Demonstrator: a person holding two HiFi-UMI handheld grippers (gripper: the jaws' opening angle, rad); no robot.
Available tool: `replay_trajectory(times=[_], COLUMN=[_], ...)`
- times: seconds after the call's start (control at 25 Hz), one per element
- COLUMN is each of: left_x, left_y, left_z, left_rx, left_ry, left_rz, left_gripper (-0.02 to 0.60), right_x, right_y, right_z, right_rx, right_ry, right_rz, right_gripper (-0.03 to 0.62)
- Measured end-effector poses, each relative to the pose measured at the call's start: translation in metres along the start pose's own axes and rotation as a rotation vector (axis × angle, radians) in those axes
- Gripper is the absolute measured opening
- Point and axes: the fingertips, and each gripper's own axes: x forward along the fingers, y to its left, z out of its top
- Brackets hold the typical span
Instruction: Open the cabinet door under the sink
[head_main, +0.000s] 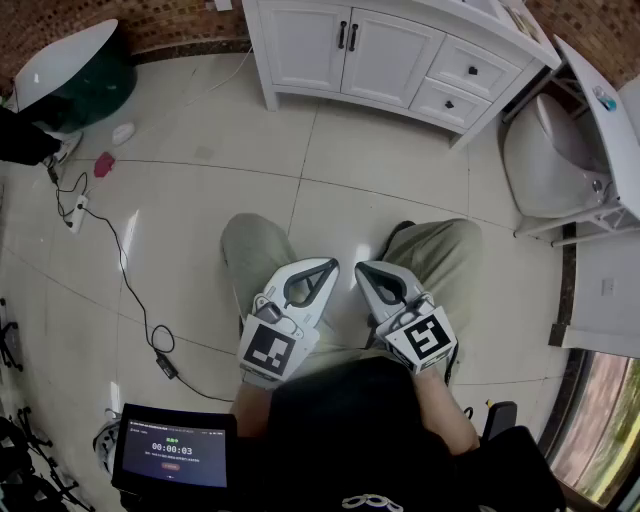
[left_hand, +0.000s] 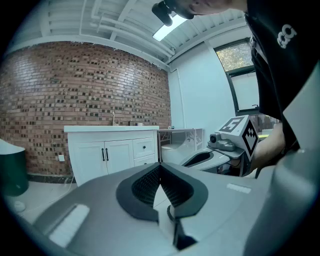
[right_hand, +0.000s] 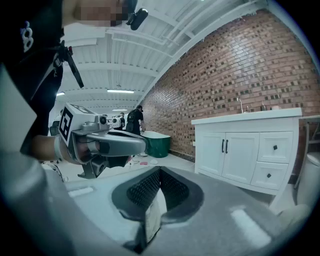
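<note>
The white sink cabinet (head_main: 395, 45) stands at the far end of the tiled floor. Its two doors (head_main: 345, 45) are closed, with two black handles (head_main: 346, 36) side by side at the middle seam. The doors (left_hand: 105, 156) show far ahead in the left gripper view, and the doors (right_hand: 225, 150) are also distant in the right gripper view. My left gripper (head_main: 330, 264) and right gripper (head_main: 362, 268) hover over the person's knees, well short of the cabinet. Both are shut, jaw tips touching, with nothing between them.
Two drawers (head_main: 460, 80) sit right of the doors. A white toilet (head_main: 555, 165) stands at the right and a dark green tub (head_main: 85, 80) at the far left. A black cable with a power strip (head_main: 75, 213) runs along the left floor. A tablet (head_main: 175, 455) lies at bottom left.
</note>
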Motion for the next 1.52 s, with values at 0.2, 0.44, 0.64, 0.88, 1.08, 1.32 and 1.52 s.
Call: replay_trajectory(times=[0.2, 0.44, 0.64, 0.88, 1.08, 1.32, 1.52], left_x=[0.004, 0.041, 0.073, 0.109, 0.132, 0.136, 0.144], left_y=[0.001, 0.03, 0.057, 0.075, 0.085, 0.08, 0.089], left_z=[0.001, 0.004, 0.012, 0.02, 0.033, 0.034, 0.031], left_rx=[0.023, 0.046, 0.016, -0.103, -0.31, -0.254, -0.238], left_ry=[-0.01, 0.001, -0.04, -0.073, -0.177, -0.156, -0.137], left_rz=[-0.014, -0.065, -0.095, -0.135, -0.187, -0.151, -0.126], left_gripper=[0.017, 0.017, 0.017, 0.017, 0.017, 0.017, 0.017], right_x=[0.0, 0.026, 0.045, 0.048, 0.044, 0.04, 0.054], right_y=[-0.001, -0.044, -0.075, -0.111, -0.146, -0.156, -0.165], right_z=[-0.001, 0.014, 0.024, 0.027, 0.008, 0.012, 0.015], right_rx=[0.0, 0.023, 0.024, 0.056, 0.096, 0.099, 0.099], right_ry=[-0.005, -0.022, -0.03, -0.031, -0.032, -0.033, -0.032], right_rz=[-0.004, -0.037, -0.049, -0.081, -0.102, -0.071, -0.038], right_gripper=[-0.009, -0.009, -0.009, -0.009, -0.009, -0.009, -0.009])
